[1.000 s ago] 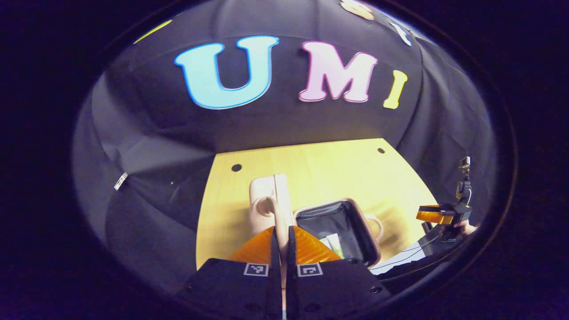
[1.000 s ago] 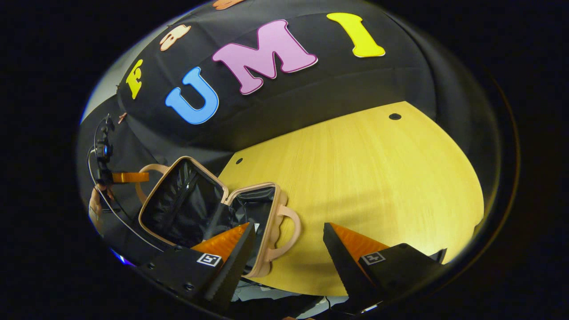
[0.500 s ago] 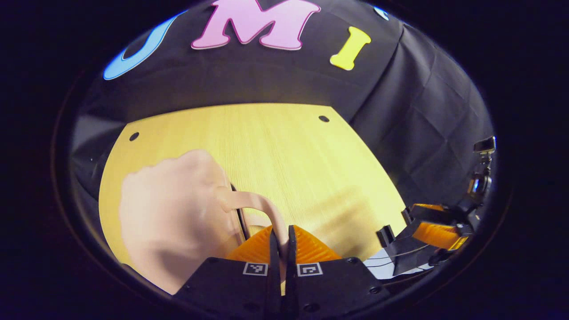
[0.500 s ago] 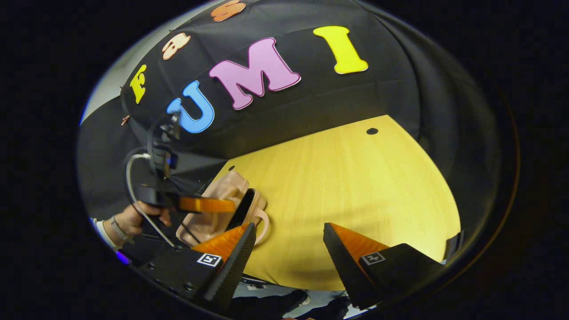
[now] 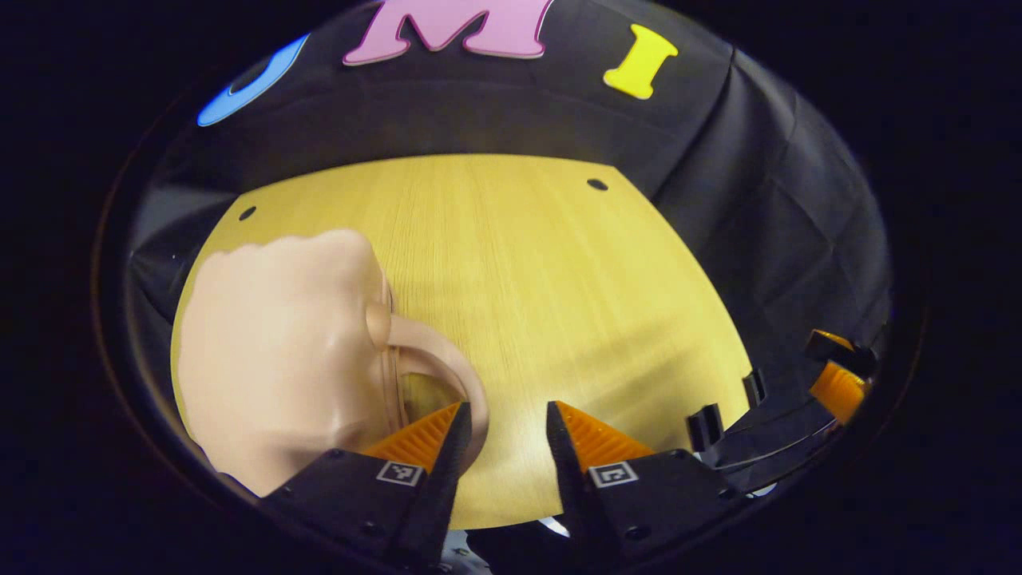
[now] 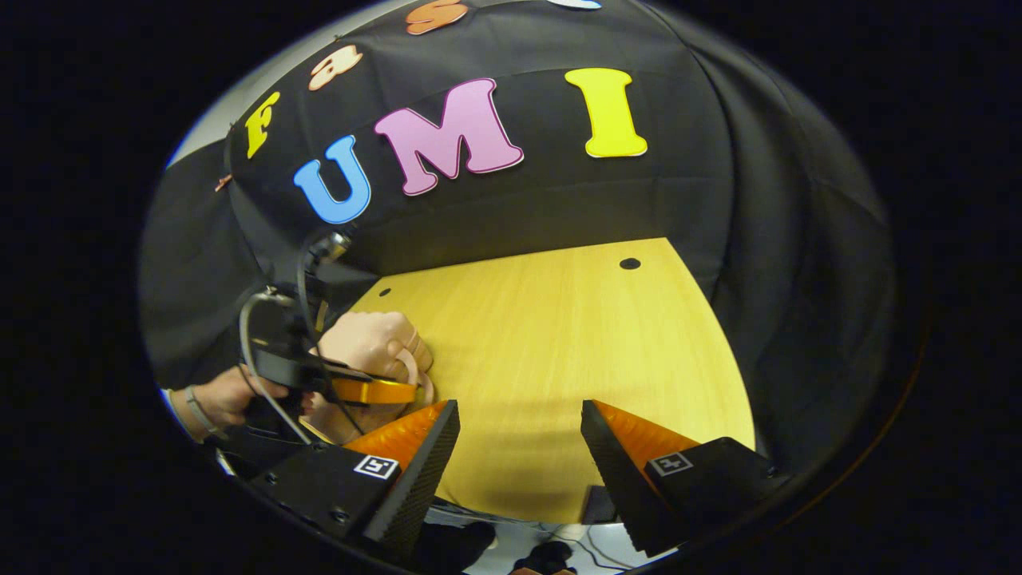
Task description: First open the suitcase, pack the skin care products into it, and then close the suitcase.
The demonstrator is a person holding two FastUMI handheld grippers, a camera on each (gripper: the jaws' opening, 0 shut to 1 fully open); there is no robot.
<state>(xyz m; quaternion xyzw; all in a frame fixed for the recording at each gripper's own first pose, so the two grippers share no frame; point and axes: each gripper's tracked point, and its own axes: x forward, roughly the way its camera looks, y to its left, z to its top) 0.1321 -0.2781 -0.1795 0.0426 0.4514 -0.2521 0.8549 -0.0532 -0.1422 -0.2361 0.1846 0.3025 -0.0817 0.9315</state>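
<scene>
Your left gripper [image 5: 501, 435] stands spread with nothing between its fingers; the suitcase [image 5: 271, 359] lies just ahead and to the left of it, lid down on the table [image 5: 527, 263], its handle [image 5: 447, 379] curving right beside the left finger. Your right gripper [image 6: 519, 447] is spread and empty too, well apart from the case, which sits far off to its left. The left hand is clearly the nearer one. The seam looks shut, though I can't tell whether it's latched.
</scene>
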